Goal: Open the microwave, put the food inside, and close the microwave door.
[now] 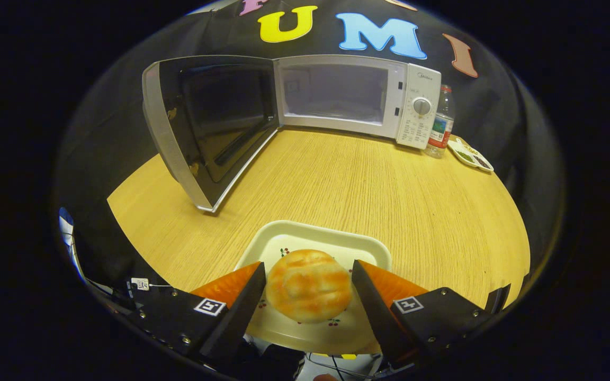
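A round orange-and-cream bun (308, 286) sits between the two fingers of my gripper (309, 264), and both fingers press against its sides. Under the bun lies a cream tray (315, 228) with small cherry prints, at the near edge of the wooden table (368, 185). I cannot tell whether the bun rests on the tray or hangs just above it. Far beyond the fingers stands the white microwave (419, 106). Its dark glass door (215, 127) is swung wide open to the left, and the cavity (337, 92) is bare.
A plastic water bottle (441, 124) stands just right of the microwave's control panel. A small white dish (470, 154) with dark bits lies beside it. The open door juts out over the left part of the table.
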A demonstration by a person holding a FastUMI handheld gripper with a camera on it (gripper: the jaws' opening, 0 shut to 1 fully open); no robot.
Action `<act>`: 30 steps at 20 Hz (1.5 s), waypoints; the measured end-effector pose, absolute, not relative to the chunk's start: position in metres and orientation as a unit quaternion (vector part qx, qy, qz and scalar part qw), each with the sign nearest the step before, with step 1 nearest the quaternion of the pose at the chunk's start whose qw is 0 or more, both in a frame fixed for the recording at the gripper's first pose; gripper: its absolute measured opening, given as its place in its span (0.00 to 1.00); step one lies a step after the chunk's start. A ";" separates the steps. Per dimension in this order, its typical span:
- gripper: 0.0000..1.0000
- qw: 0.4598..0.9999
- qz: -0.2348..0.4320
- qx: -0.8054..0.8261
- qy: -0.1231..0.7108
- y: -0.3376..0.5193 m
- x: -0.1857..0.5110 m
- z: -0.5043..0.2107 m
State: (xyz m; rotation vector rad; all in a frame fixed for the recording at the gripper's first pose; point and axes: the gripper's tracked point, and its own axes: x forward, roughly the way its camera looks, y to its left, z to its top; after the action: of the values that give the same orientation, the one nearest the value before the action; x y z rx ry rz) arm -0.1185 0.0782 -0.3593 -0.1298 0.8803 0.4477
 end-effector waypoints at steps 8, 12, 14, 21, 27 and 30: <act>0.90 0.871 0.223 -0.082 0.430 0.076 -0.120 -0.364; 0.75 0.871 0.223 -0.084 0.429 0.075 -0.117 -0.361; 0.65 0.874 0.218 -0.071 0.429 0.076 -0.112 -0.358; 0.64 0.906 0.213 -0.005 0.366 0.095 -0.052 -0.296; 0.64 0.926 0.204 0.069 0.309 0.113 0.014 -0.252; 0.64 0.929 0.200 0.106 0.294 0.121 0.042 -0.244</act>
State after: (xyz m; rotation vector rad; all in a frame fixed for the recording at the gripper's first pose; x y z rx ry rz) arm 0.0421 0.1210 -0.2444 0.2179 0.6020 0.4102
